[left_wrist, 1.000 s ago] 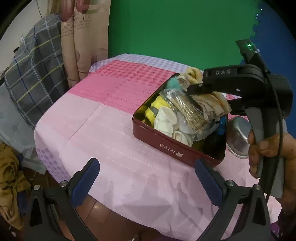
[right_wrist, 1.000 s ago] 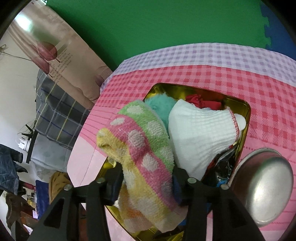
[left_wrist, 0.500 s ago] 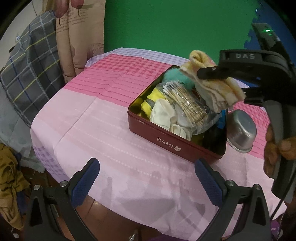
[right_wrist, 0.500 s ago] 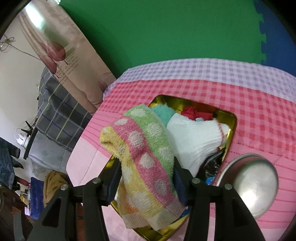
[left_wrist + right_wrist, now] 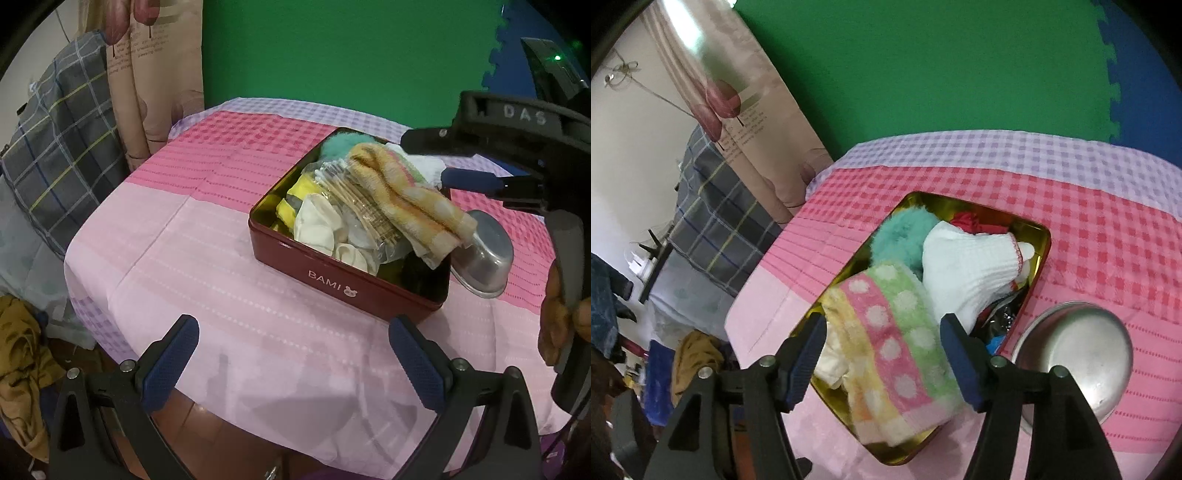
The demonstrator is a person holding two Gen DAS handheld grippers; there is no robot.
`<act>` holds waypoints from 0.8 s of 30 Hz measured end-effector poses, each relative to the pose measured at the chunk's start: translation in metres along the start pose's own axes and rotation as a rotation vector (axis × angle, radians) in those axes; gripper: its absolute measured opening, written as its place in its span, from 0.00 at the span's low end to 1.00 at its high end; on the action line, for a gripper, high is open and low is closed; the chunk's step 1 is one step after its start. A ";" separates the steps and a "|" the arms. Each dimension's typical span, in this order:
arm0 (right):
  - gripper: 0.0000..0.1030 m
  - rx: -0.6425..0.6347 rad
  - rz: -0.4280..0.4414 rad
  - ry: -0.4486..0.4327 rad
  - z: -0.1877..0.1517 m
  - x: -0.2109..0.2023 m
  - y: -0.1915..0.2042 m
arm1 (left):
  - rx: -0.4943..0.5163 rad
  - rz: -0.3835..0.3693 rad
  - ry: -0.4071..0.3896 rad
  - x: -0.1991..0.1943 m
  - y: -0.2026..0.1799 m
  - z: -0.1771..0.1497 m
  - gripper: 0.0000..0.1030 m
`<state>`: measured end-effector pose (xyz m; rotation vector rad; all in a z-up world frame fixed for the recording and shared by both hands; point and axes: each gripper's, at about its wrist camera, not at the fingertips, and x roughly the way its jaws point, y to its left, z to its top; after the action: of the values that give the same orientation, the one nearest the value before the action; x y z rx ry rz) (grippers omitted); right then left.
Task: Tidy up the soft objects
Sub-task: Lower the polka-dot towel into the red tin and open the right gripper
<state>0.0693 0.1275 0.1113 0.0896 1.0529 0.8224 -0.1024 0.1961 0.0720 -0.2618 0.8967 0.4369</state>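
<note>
Atop the tin (image 5: 1039,258), towel (image 5: 897,343) now released.

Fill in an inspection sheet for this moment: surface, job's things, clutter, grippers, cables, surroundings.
Surface: round table under a pink checked tablecloth.
Job's things: polka-dot towel draped over the full red tin, beside a white sock and a teal fluffy item.
Clutter: steel bowl against the tin.
Grippers: right hand-held gripper has just been opening, towel between its jaws but unpinched; left hand-held gripper open, empty.
Cables: nothing seen.
Surroundings: green wall, curtain, plaid fabric.
</note>
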 end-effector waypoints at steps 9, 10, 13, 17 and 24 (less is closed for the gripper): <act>0.64 -0.024 0.003 -0.034 -0.011 -0.023 -0.002 | 0.009 0.004 -0.001 0.001 0.000 0.000 0.99; 0.64 -0.031 -0.003 -0.037 -0.015 -0.025 -0.001 | 0.010 0.007 -0.003 0.001 0.000 0.000 0.99; 0.64 -0.051 -0.018 -0.042 -0.026 -0.028 0.002 | 0.012 0.009 -0.002 0.002 -0.001 0.000 0.99; 0.64 -0.103 -0.063 -0.071 -0.039 -0.037 0.007 | 0.037 0.030 -0.015 0.001 -0.006 -0.001 0.99; 0.64 -0.251 -0.183 -0.363 -0.059 -0.103 0.034 | 0.021 0.058 -0.149 -0.021 -0.005 0.001 0.99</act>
<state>-0.0203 0.0675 0.1712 -0.0688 0.6017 0.7322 -0.1111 0.1868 0.0897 -0.1817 0.7644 0.4937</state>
